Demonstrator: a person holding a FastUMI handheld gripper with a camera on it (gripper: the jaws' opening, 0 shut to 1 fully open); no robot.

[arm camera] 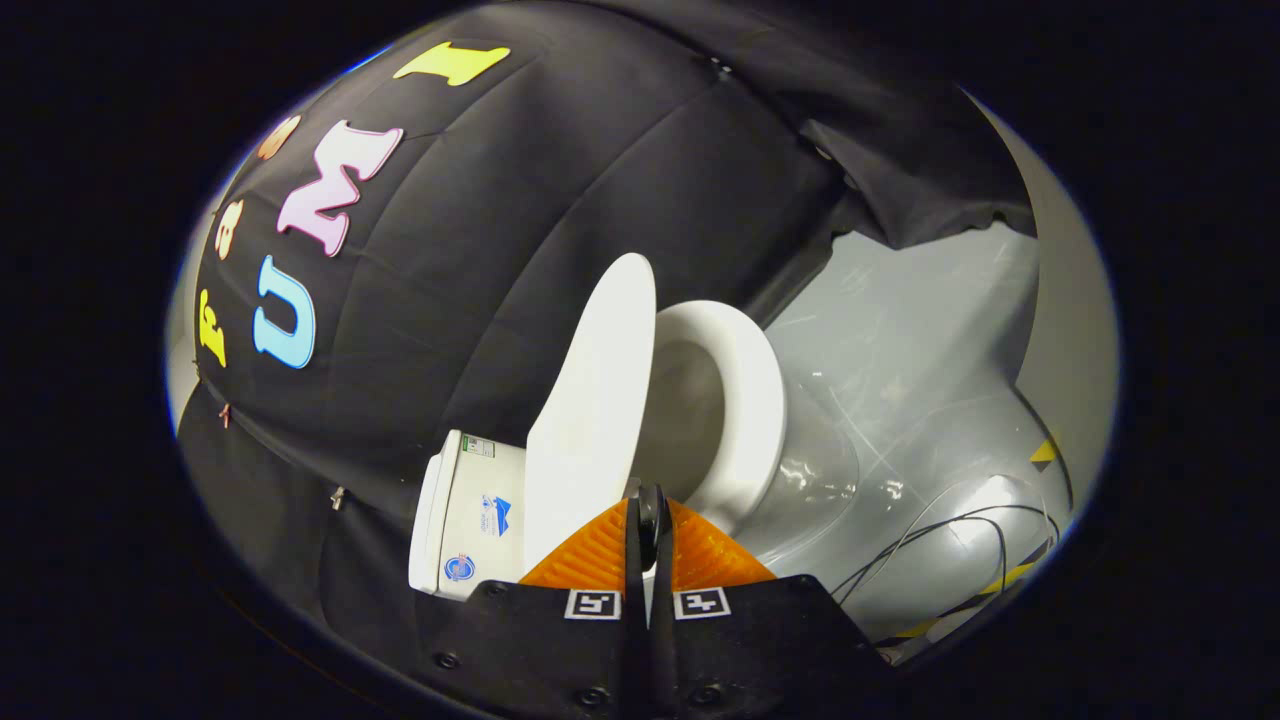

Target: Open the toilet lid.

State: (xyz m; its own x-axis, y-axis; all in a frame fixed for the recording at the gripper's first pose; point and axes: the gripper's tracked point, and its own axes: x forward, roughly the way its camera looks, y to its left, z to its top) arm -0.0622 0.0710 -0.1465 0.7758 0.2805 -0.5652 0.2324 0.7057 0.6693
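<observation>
The white toilet lid [590, 400] stands raised, swung well away from the seat ring [745, 400], and the bowl opening shows between them. The lid's free edge runs straight down into my gripper [650, 515]. Its two fingers are pressed close together on that edge, with a thin white sliver showing between them. The lid's lower part is hidden behind the left finger. The white tank [470, 510] with small stickers sits beside the lid, on the side away from the seat.
The booth's black cloth wall hangs behind the tank and lid. A shiny grey floor [900, 330] spreads beyond the seat. Thin black cables [950, 540] and yellow-black tape [1043, 452] lie on it.
</observation>
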